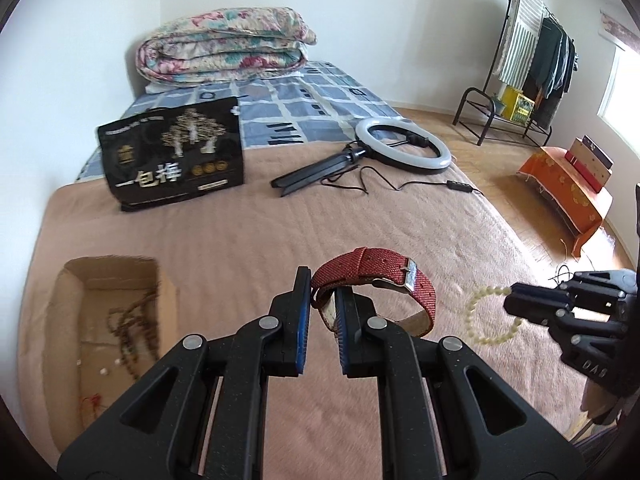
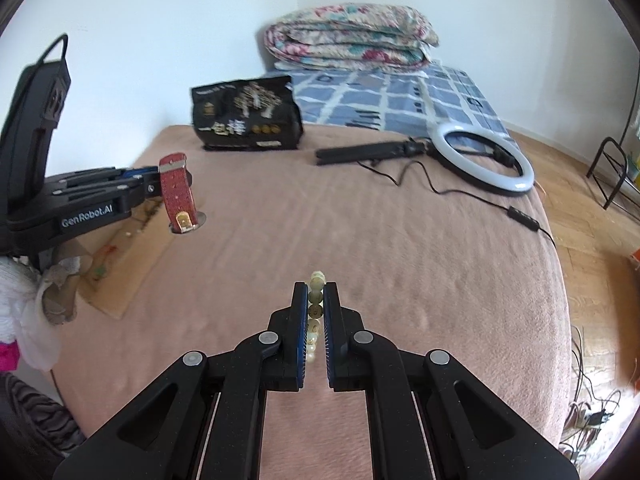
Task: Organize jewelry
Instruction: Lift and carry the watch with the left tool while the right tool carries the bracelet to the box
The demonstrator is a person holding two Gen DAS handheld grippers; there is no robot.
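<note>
My left gripper (image 1: 322, 292) is shut on a red woven watch (image 1: 384, 280), which curls up and to the right of its tips, above the pink blanket. The same watch (image 2: 178, 192) hangs from that gripper at the left of the right wrist view. My right gripper (image 2: 316, 300) is shut on a cream bead bracelet (image 2: 315, 304), seen edge-on between its pads. In the left wrist view this bracelet (image 1: 486, 314) dangles from the right gripper (image 1: 514, 300) at the right. An open cardboard box (image 1: 72, 280) lies at the lower left, with brown bead strings (image 1: 136, 320) inside.
A black printed bag (image 1: 176, 156) stands further back on the blanket. A ring light (image 1: 404, 142) on a folded tripod lies beside it, its cable trailing right. A folded floral quilt (image 1: 224, 44) sits at the bed's head. The bed's edge drops to a wooden floor (image 1: 516, 184) on the right.
</note>
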